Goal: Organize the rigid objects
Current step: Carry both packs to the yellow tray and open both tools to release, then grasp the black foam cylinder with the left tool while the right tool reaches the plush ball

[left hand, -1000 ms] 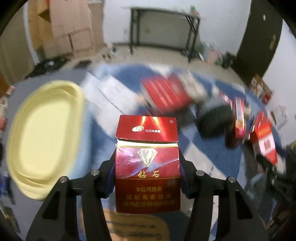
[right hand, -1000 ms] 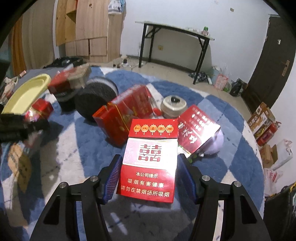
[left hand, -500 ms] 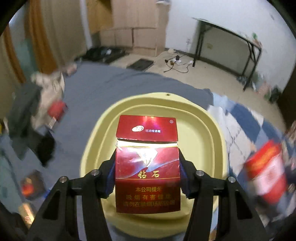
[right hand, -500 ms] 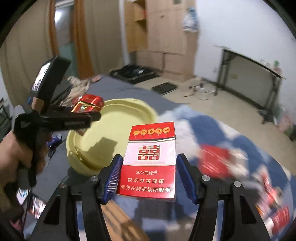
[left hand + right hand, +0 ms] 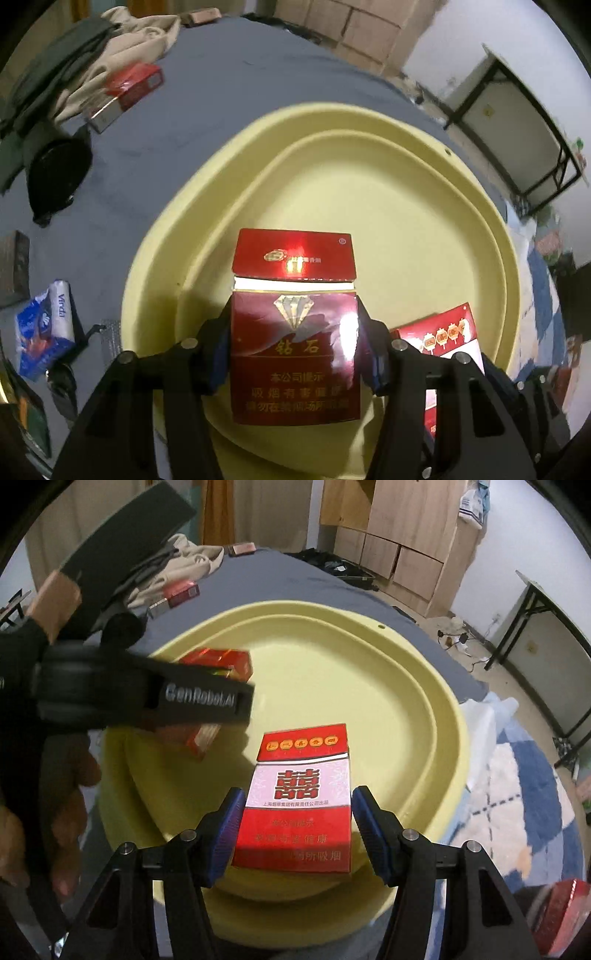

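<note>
Two hand-held grippers meet over a pale yellow tray [image 5: 424, 206] that sits on a grey cloth surface [image 5: 240, 85]. The left gripper [image 5: 295, 354] clamps a dark red cigarette pack with a diamond emblem [image 5: 295, 332] between its blue-padded fingers [image 5: 218, 354], both pads pressed against the pack's sides; the pack is upright in the frame, above the tray's near half. Seen from the right wrist camera, the same pack [image 5: 218, 664] shows partly behind the black body of the left gripper, and whether it touches the tray floor cannot be told.

The right gripper [image 5: 295, 830] frames a red-and-white cigarette pack [image 5: 299, 797] (its face carries a large red double character), which is over the near part of the tray [image 5: 369, 672]. Its pads [image 5: 225, 827] stand just beside the pack's two sides, a thin sliver of gap showing on each, so the fingers look narrowly parted rather than pinching. From the left wrist camera this pack [image 5: 443, 336] peeks out at lower right, behind the left gripper's finger.

Off the tray, another red pack [image 5: 125, 96] lies on the grey cloth near heaped clothing [image 5: 110, 48], and a blue tissue packet [image 5: 44, 328] lies to the left. A black-framed table [image 5: 546, 627] stands by the white wall.
</note>
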Available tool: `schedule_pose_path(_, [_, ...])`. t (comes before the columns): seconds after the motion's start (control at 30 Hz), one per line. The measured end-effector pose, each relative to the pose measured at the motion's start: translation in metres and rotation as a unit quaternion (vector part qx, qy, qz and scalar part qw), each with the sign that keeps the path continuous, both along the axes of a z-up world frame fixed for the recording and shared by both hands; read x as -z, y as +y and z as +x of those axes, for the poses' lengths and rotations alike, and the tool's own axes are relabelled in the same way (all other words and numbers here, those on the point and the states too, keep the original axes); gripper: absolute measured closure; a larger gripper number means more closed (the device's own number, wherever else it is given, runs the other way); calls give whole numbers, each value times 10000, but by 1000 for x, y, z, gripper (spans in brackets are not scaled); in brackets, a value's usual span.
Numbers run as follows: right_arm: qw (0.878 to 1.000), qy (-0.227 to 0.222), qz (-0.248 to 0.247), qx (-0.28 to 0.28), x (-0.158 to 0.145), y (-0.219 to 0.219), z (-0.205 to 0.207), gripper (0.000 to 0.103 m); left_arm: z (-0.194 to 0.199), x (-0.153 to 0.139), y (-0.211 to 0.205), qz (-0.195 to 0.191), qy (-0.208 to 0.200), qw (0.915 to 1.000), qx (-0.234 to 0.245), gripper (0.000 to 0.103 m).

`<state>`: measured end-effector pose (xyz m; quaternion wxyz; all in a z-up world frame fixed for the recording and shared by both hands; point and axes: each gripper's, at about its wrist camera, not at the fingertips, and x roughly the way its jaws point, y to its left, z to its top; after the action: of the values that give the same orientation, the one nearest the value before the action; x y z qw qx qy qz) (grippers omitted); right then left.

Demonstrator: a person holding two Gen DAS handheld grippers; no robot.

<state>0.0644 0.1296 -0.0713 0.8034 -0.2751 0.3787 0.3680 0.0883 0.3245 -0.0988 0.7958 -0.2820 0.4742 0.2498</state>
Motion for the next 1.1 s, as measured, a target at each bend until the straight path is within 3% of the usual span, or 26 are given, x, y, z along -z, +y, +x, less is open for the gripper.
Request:
schedule_pose_path(0.1, [9999, 83, 40, 45, 2, 15, 7, 40, -3, -1, 4, -147, -76, 9998, -90, 45])
schedule_pose_path(0.2, [9998, 131, -85, 99, 9, 14, 14, 23, -10, -9, 9, -389, -210, 9986, -301, 36])
schedule_pose_path(0.27, [9999, 85, 60, 82, 5, 7, 13, 17, -9, -27, 1, -332, -395, 9984, -229, 15])
schedule_pose_path(0.33, [9996, 55, 225, 168, -5, -8, 4, 6, -1, -52, -13, -222, -759, 9967, 168, 0])
schedule_pose_path(0.47, [9963, 10, 664, 548, -32, -66, -20, 6, 10, -106, -78, 256, -1250, 9856, 1108, 0])
schedule_pose_path(0.53, [9928, -192, 834, 833, -51, -109, -38, 5, 12, -120, -120, 231, -1397, 9758, 1668, 0])
schedule_pose_path(0.67, [9845, -212, 1065, 1376, -84, -200, -66, 4, -1, -130, -207, -64, -1265, 9584, 2557, 0])
schedule_pose_path(0.8, [9731, -358, 1203, 1930, -122, -287, -95, 3, -28, -147, -252, -189, -1082, 9578, 2655, 0])
schedule_pose_path(0.9, [9605, -632, 1381, 2331, -138, -356, -124, 0, -51, -138, -274, -309, -1119, 9563, 2683, 0])
schedule_pose_path(1.03, [9350, -981, 1500, 3060, -109, -408, -153, 0, -57, -113, -289, -674, -1058, 9591, 2536, 0])
schedule_pose_path(1.1, [9395, -975, 1251, 3036, -98, -406, -149, 0, -52, -107, -296, -894, -1049, 9531, 2694, 0])
